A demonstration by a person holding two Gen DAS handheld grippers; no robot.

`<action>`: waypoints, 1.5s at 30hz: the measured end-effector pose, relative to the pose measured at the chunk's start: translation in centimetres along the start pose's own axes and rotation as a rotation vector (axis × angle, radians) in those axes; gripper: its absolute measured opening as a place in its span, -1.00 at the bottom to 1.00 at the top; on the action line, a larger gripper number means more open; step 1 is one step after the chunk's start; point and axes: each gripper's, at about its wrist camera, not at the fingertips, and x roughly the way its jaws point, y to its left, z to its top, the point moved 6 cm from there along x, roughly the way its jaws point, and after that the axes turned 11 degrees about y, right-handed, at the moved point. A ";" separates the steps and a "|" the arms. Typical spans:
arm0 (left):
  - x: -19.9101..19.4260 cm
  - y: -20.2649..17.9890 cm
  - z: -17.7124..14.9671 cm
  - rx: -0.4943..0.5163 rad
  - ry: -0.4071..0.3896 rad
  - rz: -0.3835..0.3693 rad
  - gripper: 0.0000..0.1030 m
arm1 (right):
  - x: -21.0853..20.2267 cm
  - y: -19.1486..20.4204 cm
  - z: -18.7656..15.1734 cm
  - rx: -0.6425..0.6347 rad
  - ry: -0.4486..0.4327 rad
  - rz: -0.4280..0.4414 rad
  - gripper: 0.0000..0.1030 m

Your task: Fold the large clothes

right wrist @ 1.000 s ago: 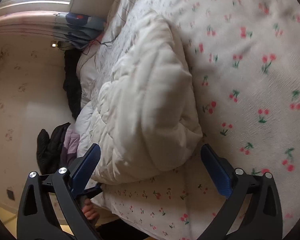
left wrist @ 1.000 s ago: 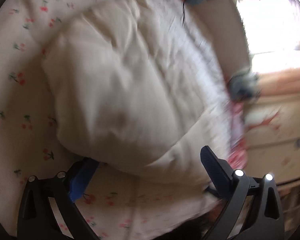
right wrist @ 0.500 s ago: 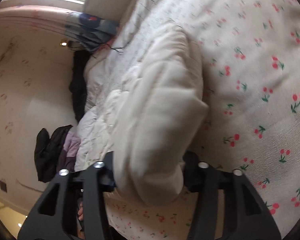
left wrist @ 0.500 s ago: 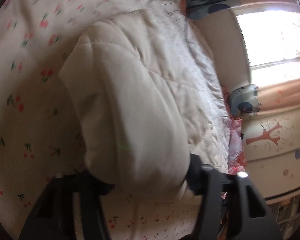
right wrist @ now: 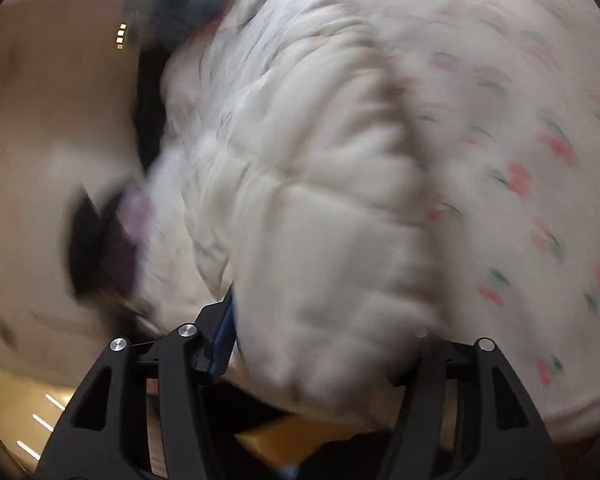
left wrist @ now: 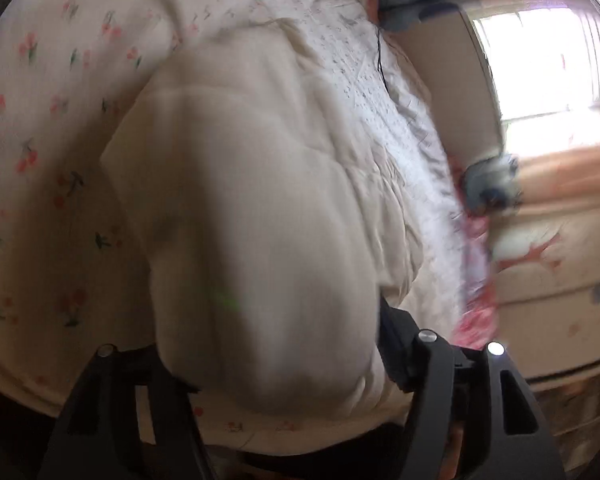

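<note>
Item one, the cream puffer jacket (left wrist: 260, 220): you have it lying on the cherry-print bedsheet (left wrist: 40, 160), near the bed's near edge, its padded bulk running away toward the far side. Your left gripper (left wrist: 268, 364) has a thick fold of that jacket bulging between its fingers; the jaws are opening, yet the padding fills the gap and presses both sides, so it is grasping the jacket. Your right gripper (right wrist: 324, 344) likewise clasps a fat quilted fold of the same jacket (right wrist: 320, 200), blue pad (right wrist: 224, 340) against the fabric, jaws opening, the fold between them. Item two, a white quilted blanket (left wrist: 400, 128) beside the jacket. Item three, dark clothing (right wrist: 100, 248) heaped at the left. Item four, a bright window (left wrist: 548, 72) at the far right.
</note>
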 end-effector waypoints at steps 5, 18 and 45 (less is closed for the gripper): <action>0.4 -0.6 0.8 0.036 -0.070 0.069 0.40 | -4.8 5.6 1.3 -0.196 -0.235 -0.246 0.25; 2.7 -0.9 3.2 0.032 -0.126 0.083 0.33 | 10.3 13.1 5.6 -0.493 -0.043 -0.671 0.77; 2.0 -0.9 3.2 0.044 -0.126 0.070 0.30 | 31.0 17.8 15.6 -0.500 0.200 -0.824 0.88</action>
